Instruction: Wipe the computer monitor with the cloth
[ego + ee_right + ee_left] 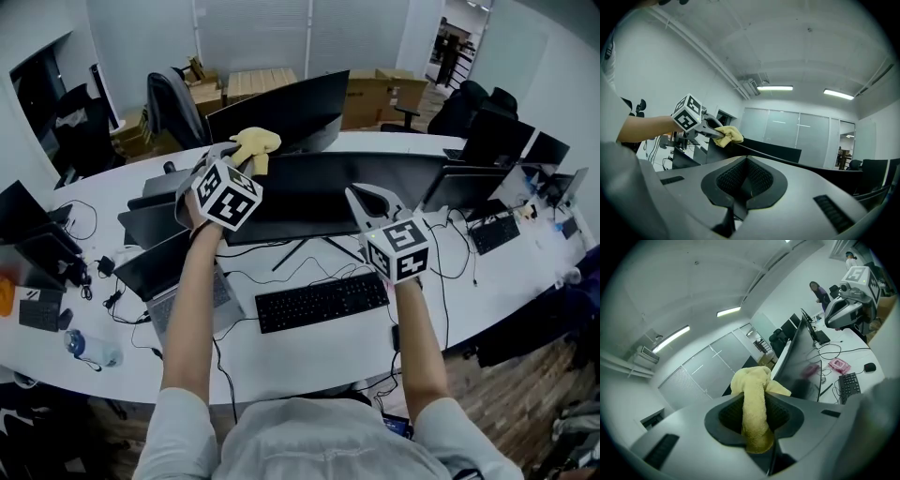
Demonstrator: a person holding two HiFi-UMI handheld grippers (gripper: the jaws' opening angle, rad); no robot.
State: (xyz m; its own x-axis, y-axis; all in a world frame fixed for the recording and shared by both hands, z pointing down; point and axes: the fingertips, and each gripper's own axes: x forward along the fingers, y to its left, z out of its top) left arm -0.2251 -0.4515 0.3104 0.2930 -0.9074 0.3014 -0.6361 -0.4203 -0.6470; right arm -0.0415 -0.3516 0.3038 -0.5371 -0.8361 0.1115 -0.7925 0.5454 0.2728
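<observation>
**Yellow cloth pinched at the monitor's upper left corner**

My left gripper (754, 417) has its jaws closed tight on the cloth (755, 397). In its own view a thick fold of the cloth runs down between the pads and a soft bunch bulges out above them. The cloth is pale yellow terry, nubbly and rumpled, with no flat face showing.

In the head view the left gripper (242, 159) sits in the upper left of the frame, and the cloth (256, 142) is at the top left corner of the monitor (323, 192). From the right gripper view the cloth (728, 135) seems to sit on the screen's top edge, at centre left.

My right gripper (747, 182) has its jaws together with nothing between them. In the head view the right gripper (371, 201) hangs in front of the dark screen, right of centre.

Below the monitor, a black keyboard (322, 302) lies on the white desk (309, 361).
</observation>
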